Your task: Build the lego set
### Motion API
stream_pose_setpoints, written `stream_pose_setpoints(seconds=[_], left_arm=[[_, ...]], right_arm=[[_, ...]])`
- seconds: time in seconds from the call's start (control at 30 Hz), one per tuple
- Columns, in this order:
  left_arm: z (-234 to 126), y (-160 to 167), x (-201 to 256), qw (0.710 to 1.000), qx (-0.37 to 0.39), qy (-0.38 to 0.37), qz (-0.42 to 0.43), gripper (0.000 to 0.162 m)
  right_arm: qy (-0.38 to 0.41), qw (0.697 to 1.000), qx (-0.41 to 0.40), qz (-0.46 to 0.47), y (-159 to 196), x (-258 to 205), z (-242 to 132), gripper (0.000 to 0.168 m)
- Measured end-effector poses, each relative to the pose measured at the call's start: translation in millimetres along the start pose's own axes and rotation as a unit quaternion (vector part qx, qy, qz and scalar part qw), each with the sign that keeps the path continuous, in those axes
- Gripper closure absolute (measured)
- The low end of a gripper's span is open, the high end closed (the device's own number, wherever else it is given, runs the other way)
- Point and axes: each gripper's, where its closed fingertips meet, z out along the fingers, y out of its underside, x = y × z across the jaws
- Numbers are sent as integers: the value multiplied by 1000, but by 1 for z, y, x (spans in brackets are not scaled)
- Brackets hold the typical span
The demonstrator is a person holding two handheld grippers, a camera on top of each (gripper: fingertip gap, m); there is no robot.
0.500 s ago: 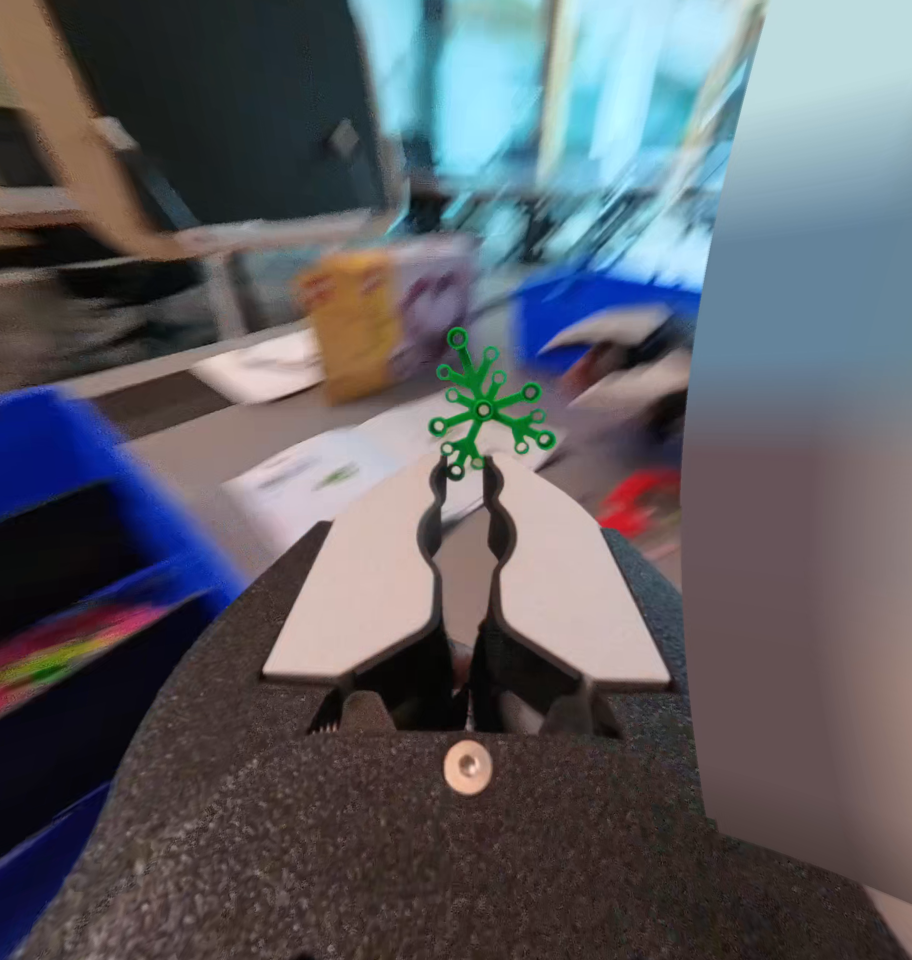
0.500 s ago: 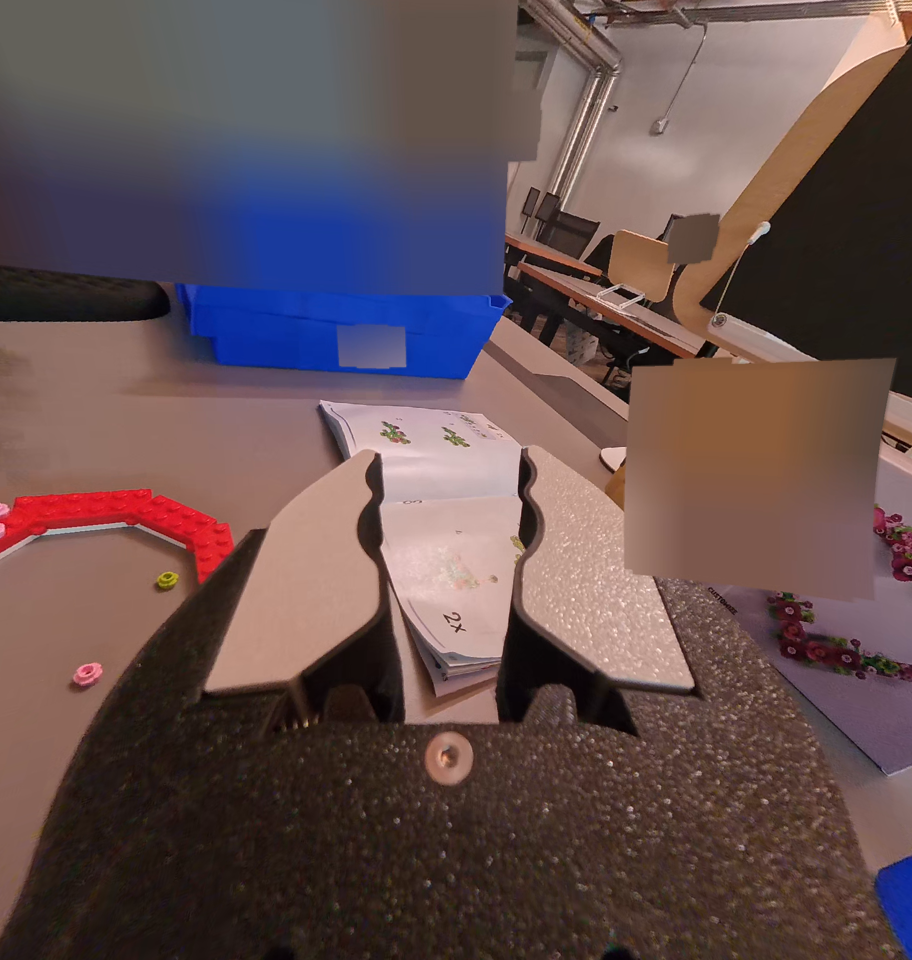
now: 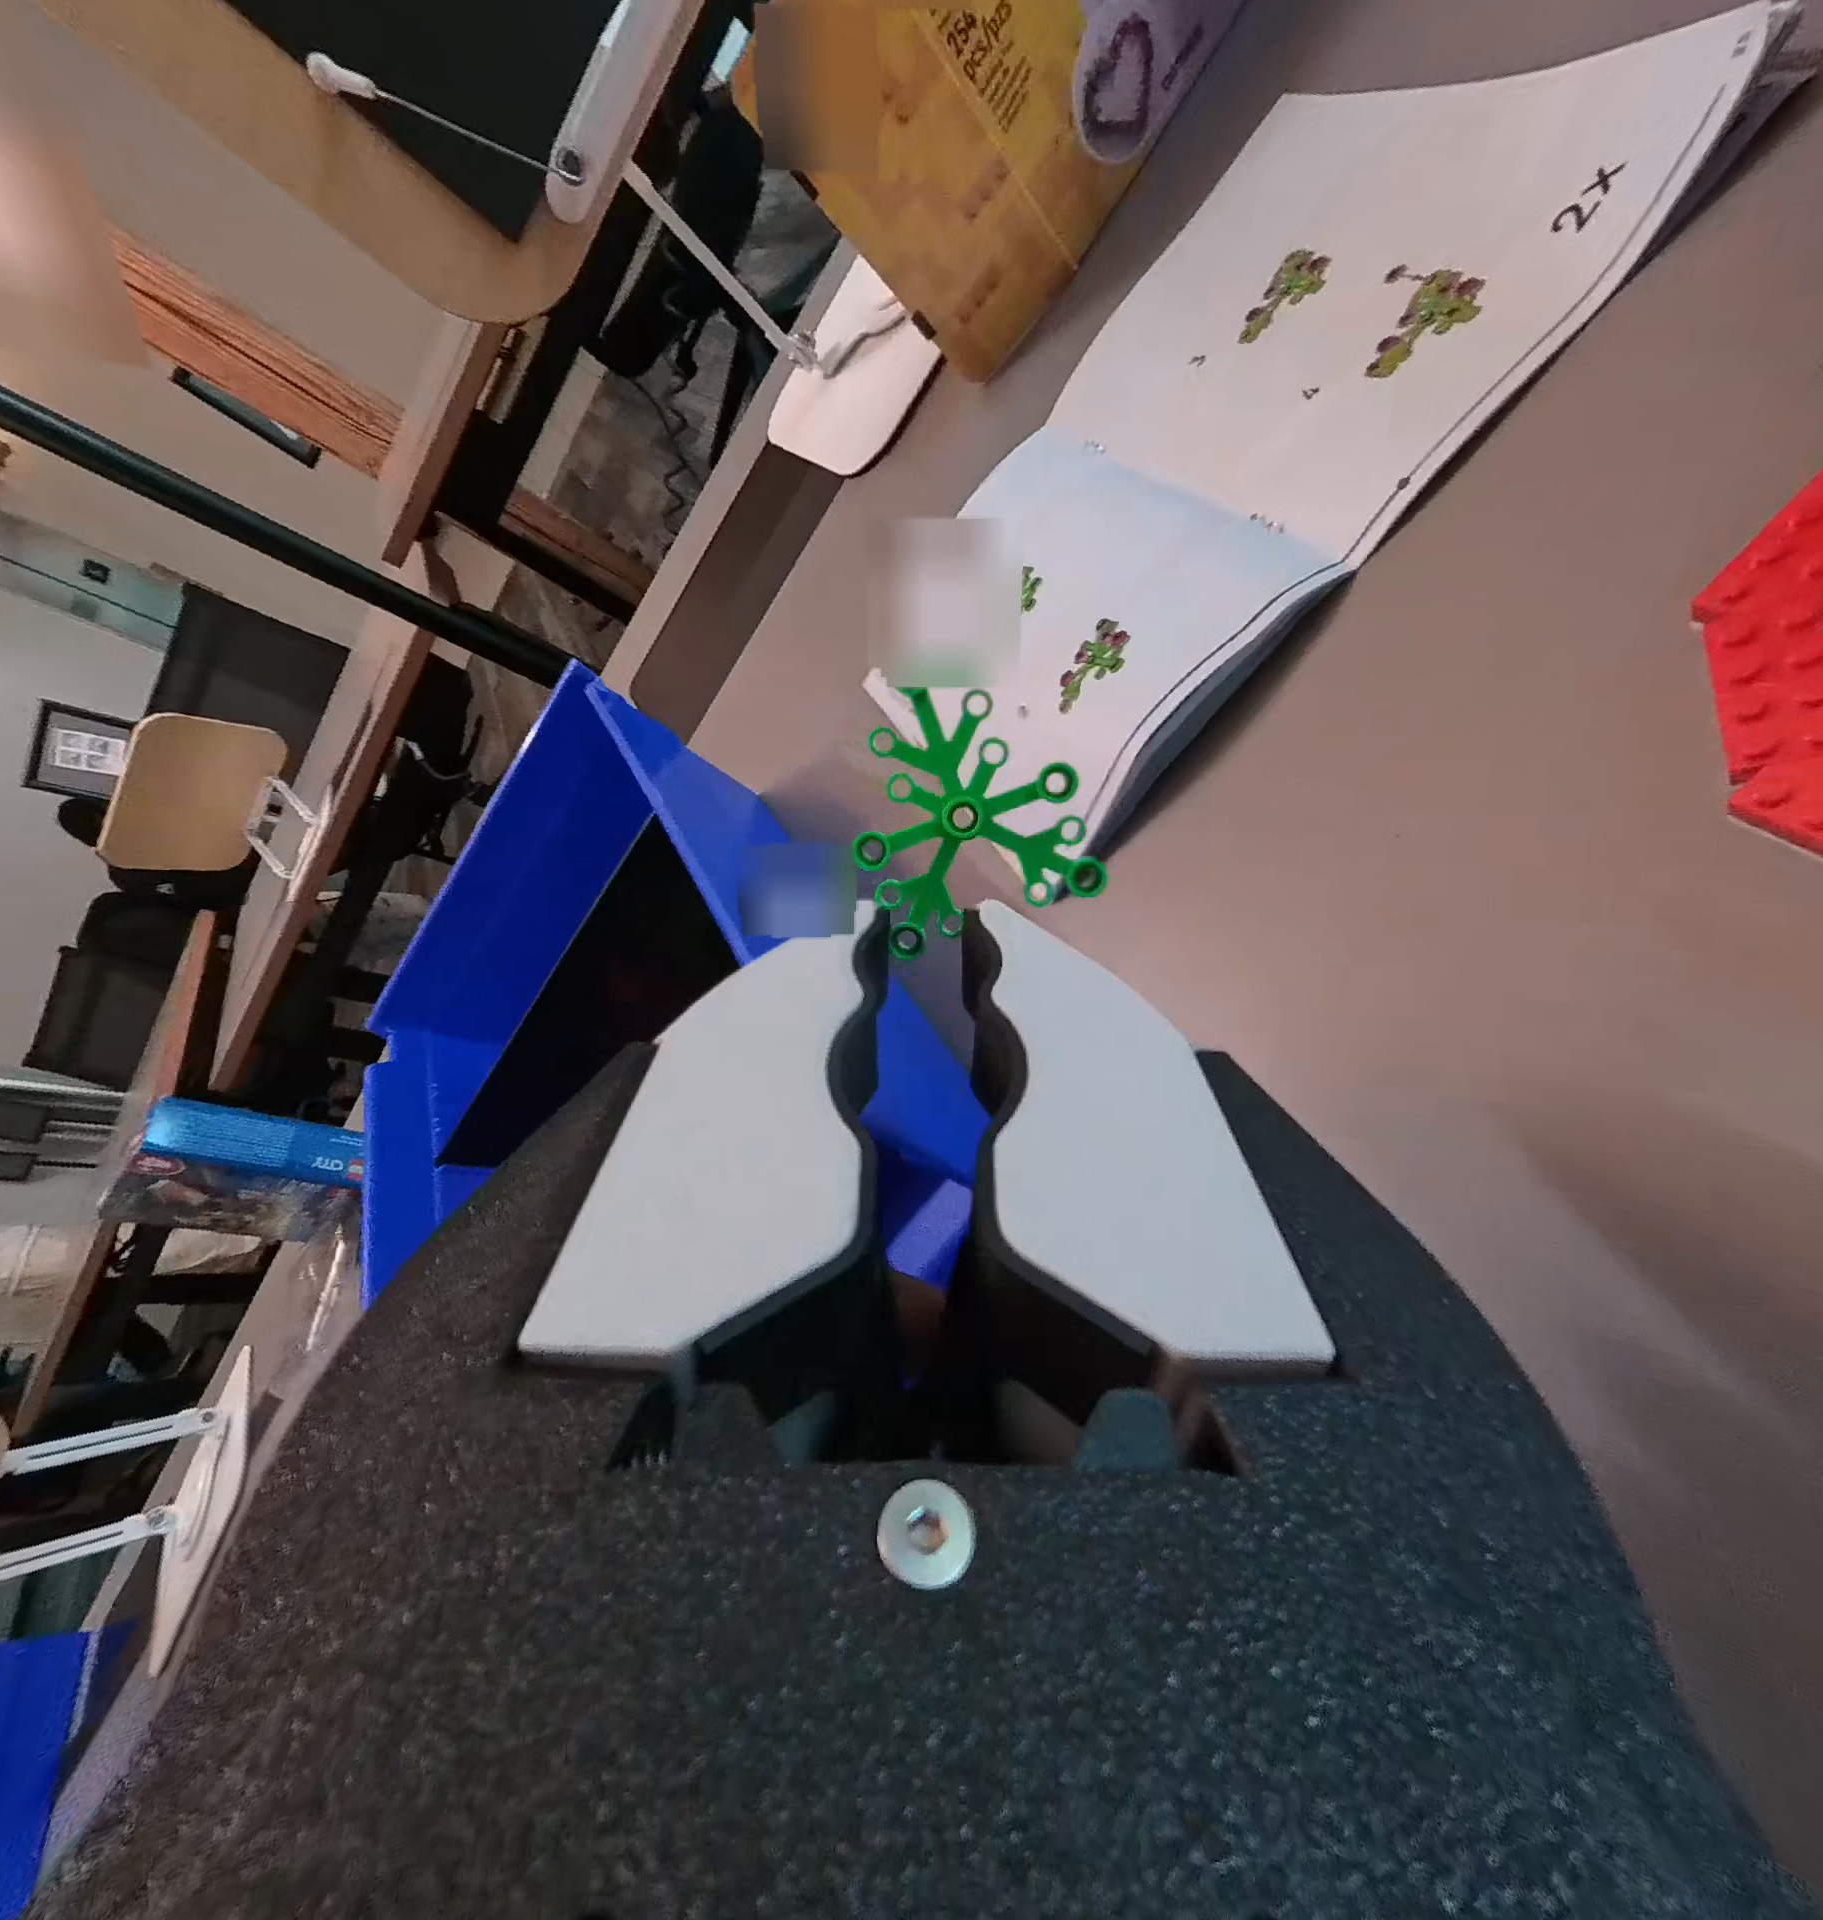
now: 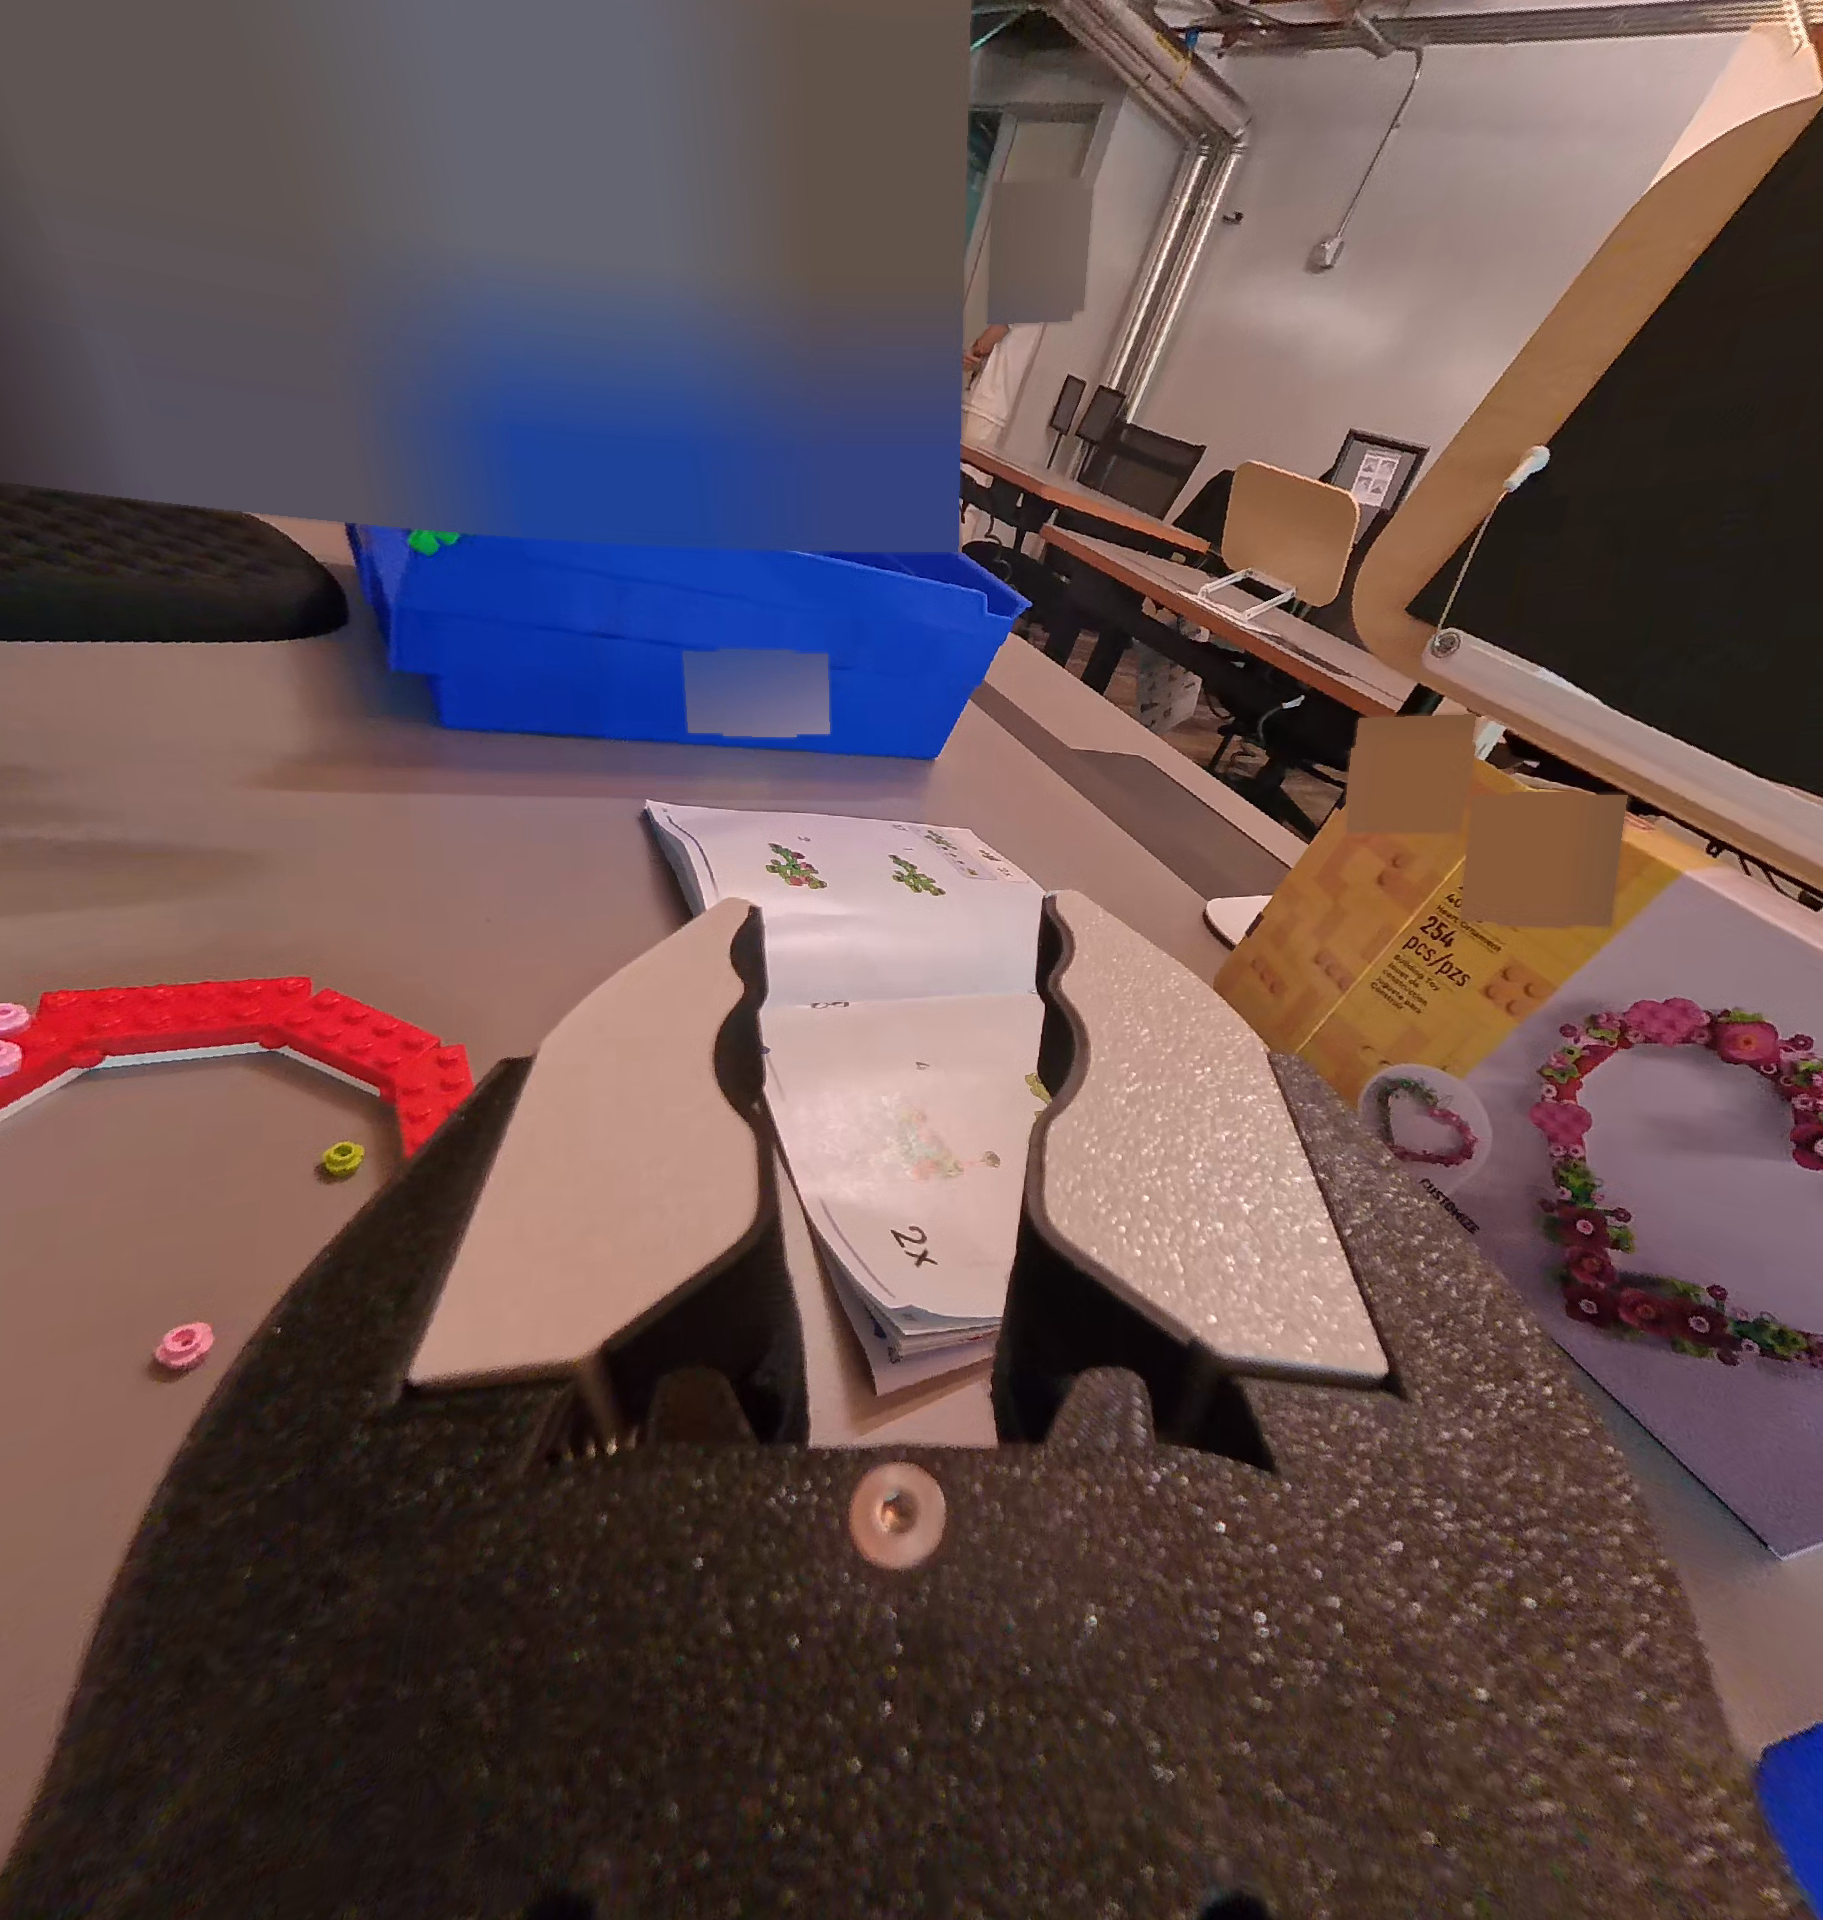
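A green plant piece is pinched by its lowest stem tip in the left hand-held gripper, its long axis pointing away from the fingers, toward the open instruction booklet. The right hand-held gripper is held released above that booklet.

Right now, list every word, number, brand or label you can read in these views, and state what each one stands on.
I don't copy out writing, so here is what bears it.
Open white paper instruction booklet: short printed marks on its pages.
Yellow and lilac cardboard set box: printed lines on the yellow side, one small word on the lilac front.
Flat blue cardboard box, left of the blue plastic bin: a logo and a word.
Elsewhere: nothing legible.
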Motion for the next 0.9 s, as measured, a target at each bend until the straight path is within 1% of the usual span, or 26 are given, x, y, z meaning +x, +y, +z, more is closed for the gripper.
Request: stream_pose_setpoints(seconds=[0.2,0.3,0.37,0.4,0.43,0.47,0.5,0.53,0.57,0.6,0.63,0.67,0.7,0.77,0.9], left_arm=[[0,6,7,999,-17,25,-21,149],[1,10,15,997,-32,57,-50,149],[0,7,26,990,-21,101,-93,149],[-1,0,35,982,0,137,-131,149],[-5,-13,45,964,37,189,-186,149],[-13,-32,55,929,92,254,-254,149],[-25,-51,59,875,152,322,-329,150],[-40,-69,54,802,218,382,-404,150],[-59,-85,39,709,296,430,-475,151],[-76,-93,19,603,363,464,-538,153],[-87,-91,2,507,403,493,-581,153],[-91,-86,-9,440,427,506,-606,153],[-89,-81,-14,410,438,500,-624,153],[-87,-77,-9,404,441,496,-630,152],[-96,-80,-7,359,455,520,-628,153]], right_arm=[[-3,1000,-5,-3,1,-2,1,118],[-3,1000,-7,-3,2,-2,1,118],[-4,1000,-8,-3,3,-2,1,117],[-4,1000,-9,-4,3,-2,1,117],[-5,1000,-9,-4,3,-2,1,117],[-6,1000,-10,-4,3,-3,1,117],[-6,1000,-10,-4,3,-3,1,117],[-7,1000,-11,-5,3,-3,1,117],[-7,1000,-11,-5,4,-3,1,117],[-8,1000,-12,-5,4,-3,1,117],[-8,1000,-13,-5,5,-3,1,117],[-9,1000,-14,-5,5,-4,1,117],[-10,1000,-15,-5,5,-4,1,117],[-12,1000,-18,-7,6,-5,1,116],[-18,1000,-20,-6,7,-8,3,116]])
